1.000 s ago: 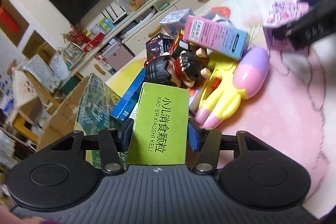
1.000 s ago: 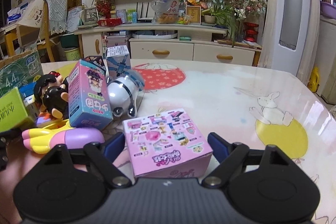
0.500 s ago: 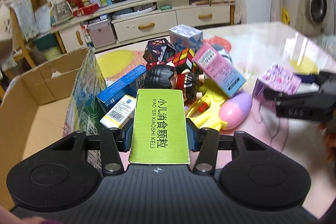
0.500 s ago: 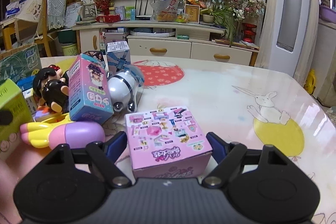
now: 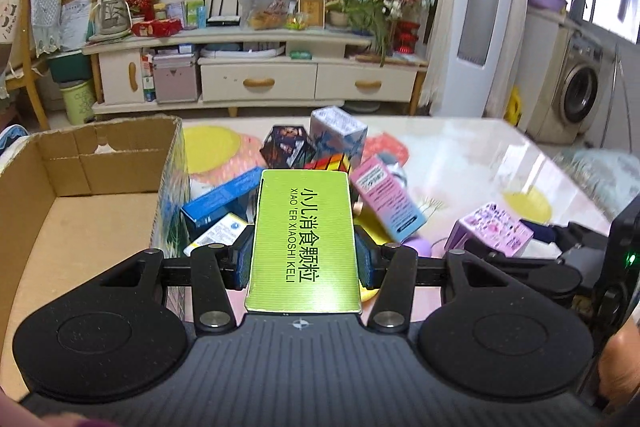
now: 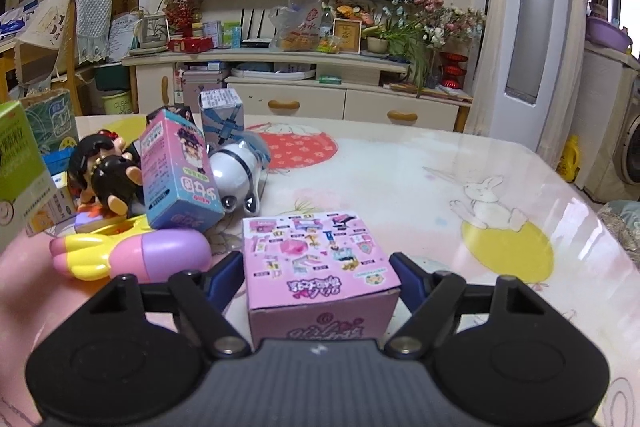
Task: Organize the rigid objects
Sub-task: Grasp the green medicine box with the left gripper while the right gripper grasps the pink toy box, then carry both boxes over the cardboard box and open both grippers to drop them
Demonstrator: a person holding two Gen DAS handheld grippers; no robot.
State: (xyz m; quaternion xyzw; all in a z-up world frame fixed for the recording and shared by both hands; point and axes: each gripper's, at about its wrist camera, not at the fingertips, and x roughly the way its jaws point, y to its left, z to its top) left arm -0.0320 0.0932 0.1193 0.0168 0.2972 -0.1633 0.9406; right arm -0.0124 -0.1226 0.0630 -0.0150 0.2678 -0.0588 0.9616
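Note:
My left gripper (image 5: pixel 303 261) is shut on a green medicine box (image 5: pixel 304 239) and holds it above the table, to the right of an open cardboard box (image 5: pixel 80 211). My right gripper (image 6: pixel 320 277) has its jaws on either side of a pink sticker-printed box (image 6: pixel 320 259); the left finger (image 6: pixel 224 277) stands a little off the box wall. That pink box (image 5: pixel 490 233) and the right gripper show in the left wrist view at the right. A pile of toys and boxes lies behind.
The pile holds a pink-blue carton (image 6: pixel 176 171), a yellow-purple toy (image 6: pixel 132 253), a black-haired doll (image 6: pixel 106 175), a white panda toy (image 6: pixel 236 175), a blue box (image 5: pixel 220 203) and a puzzle cube (image 5: pixel 330 163). A TV cabinet (image 6: pixel 300 95) stands beyond the table.
My left gripper has swung level and leftward with the green box, bringing the cardboard box into view. The pink box now sits deeper between the right gripper's jaws.

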